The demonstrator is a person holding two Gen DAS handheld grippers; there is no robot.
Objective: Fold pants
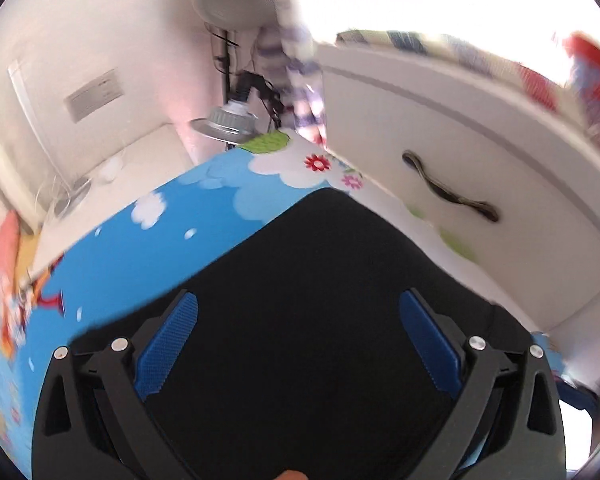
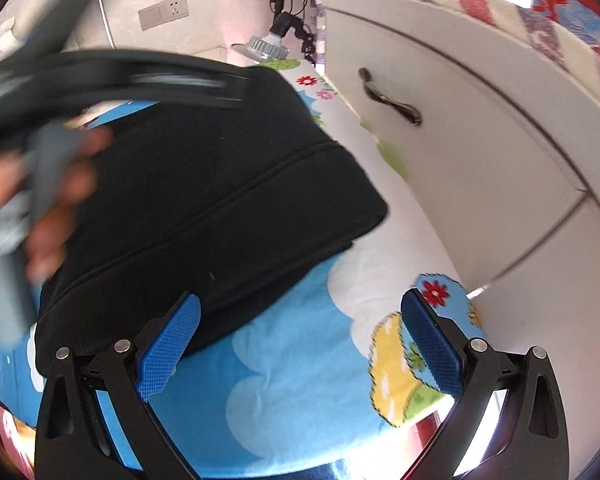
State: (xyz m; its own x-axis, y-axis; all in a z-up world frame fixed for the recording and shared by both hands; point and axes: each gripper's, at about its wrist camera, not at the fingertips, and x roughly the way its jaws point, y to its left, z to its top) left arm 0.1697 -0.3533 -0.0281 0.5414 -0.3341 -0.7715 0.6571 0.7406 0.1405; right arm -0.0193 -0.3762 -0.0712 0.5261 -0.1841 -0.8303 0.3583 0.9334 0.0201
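**Grippers wide, pants folded on mat**

Left gripper [image 1: 298, 340] spread wide, nothing between pads, over black pants [image 1: 320, 280]. Right gripper [image 2: 300, 340] likewise agape, empty, at lower frame. Pants [image 2: 204, 184] lie folded centre-left on cartoon mat [image 2: 300, 380].

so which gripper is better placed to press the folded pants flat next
Probably left: the left gripper hangs open right over the pants, while the right gripper sits mostly off their corner.

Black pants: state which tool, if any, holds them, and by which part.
Nothing is held. The left tool stands wide open above the folded black pants; the right tool is open too, its pads clear of the cloth, over the blue cartoon cover.
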